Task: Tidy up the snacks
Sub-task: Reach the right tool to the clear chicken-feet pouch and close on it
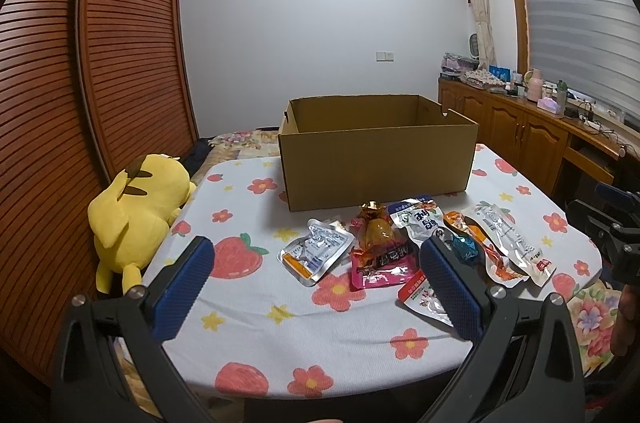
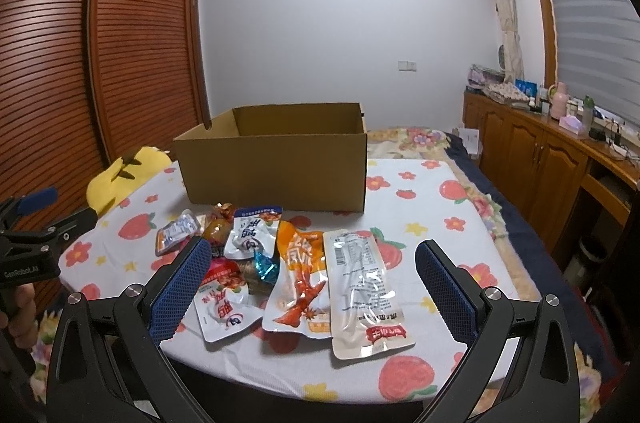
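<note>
Snacks: a loose cluster of packets lies on the tabletop (image 1: pixel 248 307), just in front of the cardboard box (image 1: pixel 376 159); none is in hand, and the part of the box's inside that shows holds nothing.
Left tool (image 1: pixel 316 263): held above the near edge of the tabletop, fingers spread wide, nothing between them.
Right tool (image 2: pixel 312 263): likewise spread wide and empty, hanging above the right part of the cluster.
Clear long packet (image 2: pixel 360 287): flat, lying at the right of the cluster with one long edge lapped on the orange packet (image 2: pixel 298 279). Judged light, limp and slick.
Recommended hold: across the narrow width near mid-length; a hold at one end would likely let it droop and swing.
Silver pouch (image 1: pixel 314 249): lies apart at the left of the cluster, foil face. Judged slippery; its sealed edge offers the firmer purchase.
Gold-wrapped sweet (image 1: pixel 374 229): small and rounded, resting on the pink packet (image 1: pixel 380 263). Judged prone to roll or squirt from the pads.
Overlaps: several packets lie over one another, so lifting a lower one may drag its neighbours.
Box: open-topped, rigid walls, well placed to receive drops from above.
</note>
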`<state>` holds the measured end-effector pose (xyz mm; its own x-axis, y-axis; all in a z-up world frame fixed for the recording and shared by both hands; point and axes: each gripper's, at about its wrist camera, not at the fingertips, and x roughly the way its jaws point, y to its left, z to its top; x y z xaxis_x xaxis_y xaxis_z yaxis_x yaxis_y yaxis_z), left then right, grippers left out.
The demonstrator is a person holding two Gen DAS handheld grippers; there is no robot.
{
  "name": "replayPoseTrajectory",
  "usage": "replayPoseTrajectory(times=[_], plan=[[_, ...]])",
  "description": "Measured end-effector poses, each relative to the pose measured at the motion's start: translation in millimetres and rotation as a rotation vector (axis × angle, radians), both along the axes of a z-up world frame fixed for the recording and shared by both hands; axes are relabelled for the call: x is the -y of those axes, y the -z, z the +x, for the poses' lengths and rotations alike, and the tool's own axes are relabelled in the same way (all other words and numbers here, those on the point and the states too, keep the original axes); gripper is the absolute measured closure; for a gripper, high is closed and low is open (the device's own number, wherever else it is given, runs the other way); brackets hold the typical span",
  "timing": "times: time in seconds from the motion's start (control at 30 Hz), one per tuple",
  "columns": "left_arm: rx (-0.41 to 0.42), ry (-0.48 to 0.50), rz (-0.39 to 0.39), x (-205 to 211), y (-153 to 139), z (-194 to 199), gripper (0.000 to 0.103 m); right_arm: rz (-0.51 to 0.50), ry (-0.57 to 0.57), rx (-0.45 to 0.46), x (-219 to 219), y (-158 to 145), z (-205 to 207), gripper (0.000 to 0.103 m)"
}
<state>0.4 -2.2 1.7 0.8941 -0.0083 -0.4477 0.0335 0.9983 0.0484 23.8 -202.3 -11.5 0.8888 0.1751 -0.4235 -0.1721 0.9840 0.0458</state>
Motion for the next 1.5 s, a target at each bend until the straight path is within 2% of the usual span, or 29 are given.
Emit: replayPoseTrajectory(times=[0.27, 0.47, 0.73, 0.93, 1.13, 1.37, 1.5], plan=[[-0.006, 0.001, -0.001, 0.0, 1.9, 0.5, 0.0, 0.001, 0.001, -0.002, 0.0, 1.8, 0.3, 0.0], [-0.038, -0.002, -0.006, -3.4, 14.2, 9.8, 0.0, 0.006, -0.002, -0.019, 2.7, 9.0, 5.7, 0.0], [-0.104, 0.006, -0.022, -10.1, 36.6, 32.7, 0.0, -0.011, -0.022, -0.063, 10.9, 24.7, 27.8, 0.0], [-0.151, 0.015, -0.039, -13.8, 49.6, 49.1, 0.0, -0.013, -0.052, -0.137, 23.6, 42.2, 55.1, 0.001], [-0.199, 0.018, -0.061, -20.7, 60.4, 63.1, 0.0, 0.005, -0.104, -0.24, 31.3, 59.4, 82.2, 0.006], [-0.234, 0.026, -0.073, -26.8, 66.9, 77.7, 0.0, 0.008, -0.129, -0.346, 35.2, 76.4, 114.0, 0.024], [-0.255, 0.035, -0.072, -28.9, 68.3, 87.3, 0.001, -0.003, -0.135, -0.386, 37.3, 81.8, 126.0, 0.028]])
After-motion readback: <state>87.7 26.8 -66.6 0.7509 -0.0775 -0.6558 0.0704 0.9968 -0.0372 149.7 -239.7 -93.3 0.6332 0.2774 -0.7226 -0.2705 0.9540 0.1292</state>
